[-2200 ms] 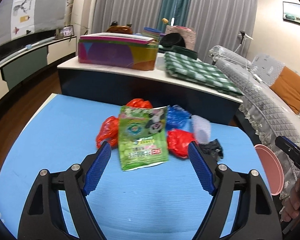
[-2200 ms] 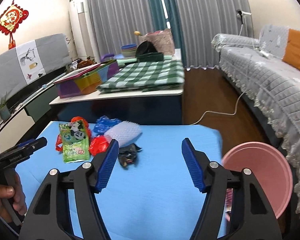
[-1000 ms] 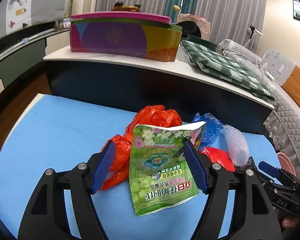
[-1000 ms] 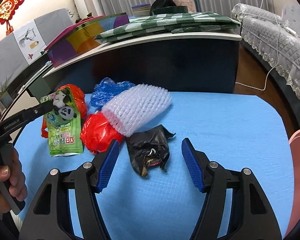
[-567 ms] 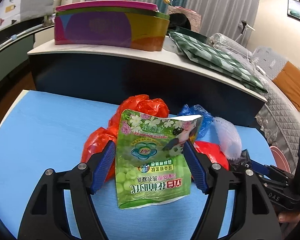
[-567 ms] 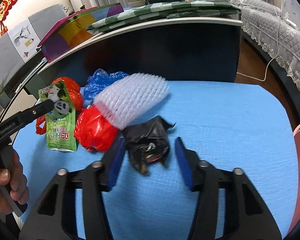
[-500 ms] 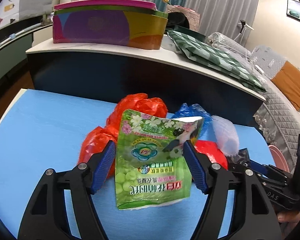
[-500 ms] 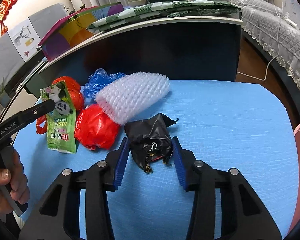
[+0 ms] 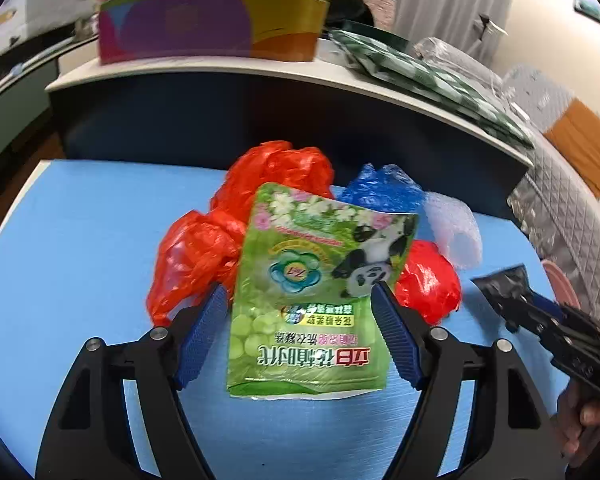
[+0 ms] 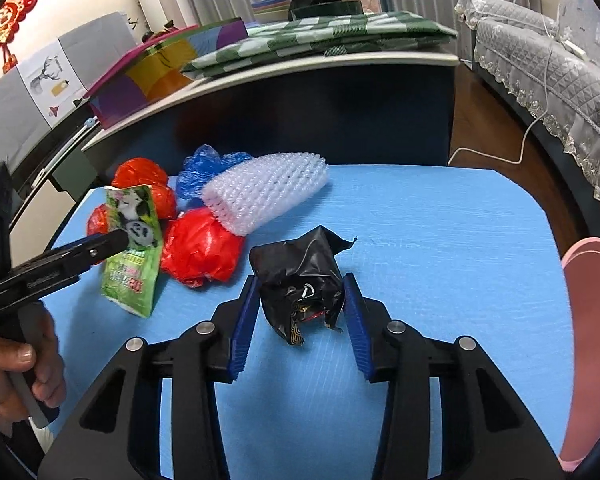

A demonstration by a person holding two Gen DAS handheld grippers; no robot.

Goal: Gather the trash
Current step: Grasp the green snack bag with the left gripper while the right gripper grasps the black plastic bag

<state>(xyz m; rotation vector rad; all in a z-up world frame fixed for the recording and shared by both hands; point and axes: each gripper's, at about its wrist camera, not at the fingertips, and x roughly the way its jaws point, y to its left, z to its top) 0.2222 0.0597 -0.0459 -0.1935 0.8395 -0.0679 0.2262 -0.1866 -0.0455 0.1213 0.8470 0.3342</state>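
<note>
On the blue table (image 9: 80,240) lies a heap of trash. My left gripper (image 9: 298,308) grips a green panda-print pouch (image 9: 312,300) by its side edges and holds it tilted up off the table. Its jaws are opening slightly, with the pouch still between them. The right wrist view shows the same pouch (image 10: 134,248) standing against a left finger (image 10: 100,248). My right gripper (image 10: 300,300) is shut on a crumpled black wrapper (image 10: 300,276), pads against both its sides. Red bags (image 9: 196,256), a blue bag (image 9: 380,192) and bubble wrap (image 10: 264,192) lie behind.
A pink basin (image 10: 592,340) stands off the table's right edge. A dark low cabinet (image 10: 340,112) runs behind the table, carrying a colourful box (image 9: 208,28) and a green checked cloth (image 10: 320,40). A grey sofa (image 10: 548,68) is at the right. A hand (image 10: 16,364) holds the left gripper.
My right jaws have closed from wide apart onto the black wrapper. The left gripper keeps the green pouch, which has tilted and looks flatter than before.
</note>
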